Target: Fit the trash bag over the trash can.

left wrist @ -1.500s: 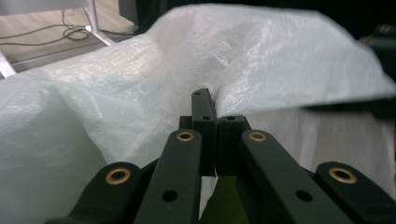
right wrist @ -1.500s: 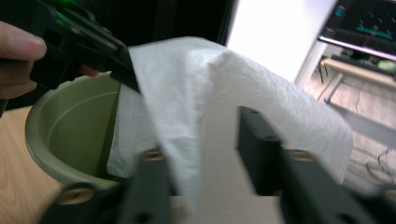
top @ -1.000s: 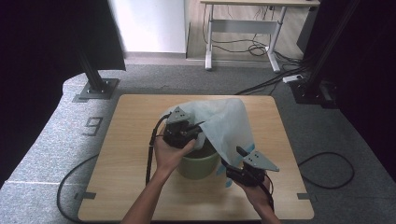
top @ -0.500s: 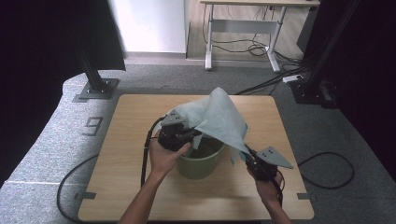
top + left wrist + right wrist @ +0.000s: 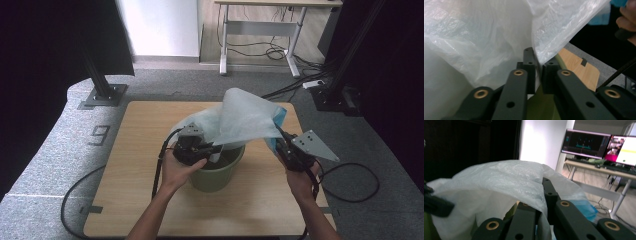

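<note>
Left gripper (image 5: 194,146): you are pinching the plastic bag (image 5: 245,119), jaws closed, at the bin's (image 5: 220,172) near-left rim.
Right gripper (image 5: 292,152): you are clamping the bag's right edge.
Bag: stretching above the bin, between both grippers.

- I am working in a lab or office test room: a small wooden table (image 5: 150,200) sits on grey carpet (image 5: 60,165) between black metal stands (image 5: 102,90).
- Behind, I see a desk (image 5: 599,168) with lit monitors (image 5: 585,142) and loose cables (image 5: 260,47).
</note>
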### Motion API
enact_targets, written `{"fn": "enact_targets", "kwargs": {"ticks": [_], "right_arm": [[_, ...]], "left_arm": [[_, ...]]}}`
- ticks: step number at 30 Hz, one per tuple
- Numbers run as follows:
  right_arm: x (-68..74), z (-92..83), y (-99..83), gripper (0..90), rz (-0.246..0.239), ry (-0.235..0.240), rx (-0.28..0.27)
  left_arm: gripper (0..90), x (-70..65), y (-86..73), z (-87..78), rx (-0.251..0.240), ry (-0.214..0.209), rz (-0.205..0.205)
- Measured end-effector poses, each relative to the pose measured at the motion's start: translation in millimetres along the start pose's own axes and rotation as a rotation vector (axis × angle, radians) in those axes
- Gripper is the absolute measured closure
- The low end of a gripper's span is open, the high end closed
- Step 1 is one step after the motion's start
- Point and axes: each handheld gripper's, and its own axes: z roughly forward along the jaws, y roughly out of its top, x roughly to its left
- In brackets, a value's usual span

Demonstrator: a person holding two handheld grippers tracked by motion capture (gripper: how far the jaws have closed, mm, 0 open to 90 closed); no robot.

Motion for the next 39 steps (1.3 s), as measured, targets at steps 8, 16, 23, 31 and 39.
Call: {"fn": "enact_targets", "kwargs": {"ticks": [8,16,23,31,39], "right_arm": [[6.3,-8.0,9.4,88.1,-0.020,0.031,-0.020],[18.4,-1.7,-2.7,88.1,-0.022,0.082,0.016],[17.7,-0.7,-4.2,88.1,-0.006,0.101,0.012],[25.5,-0.8,6.3,88.0,-0.018,0.143,-0.009],[33.3,7.9,-3.5,88.1,-0.012,0.165,0.022]], "left_arm": [[50.4,-11.9,7.9,-6.2,-0.041,0.057,0.066],[41.5,-12.2,19.0,-7.5,-0.089,0.114,0.066],[81.6,-7.4,12.7,-1.4,-0.054,0.072,0.040],[89.3,-2.8,-2.3,-10.5,0.009,0.031,0.015],[78.9,6.3,-14.6,-20.7,0.023,0.013,-0.032]]}}
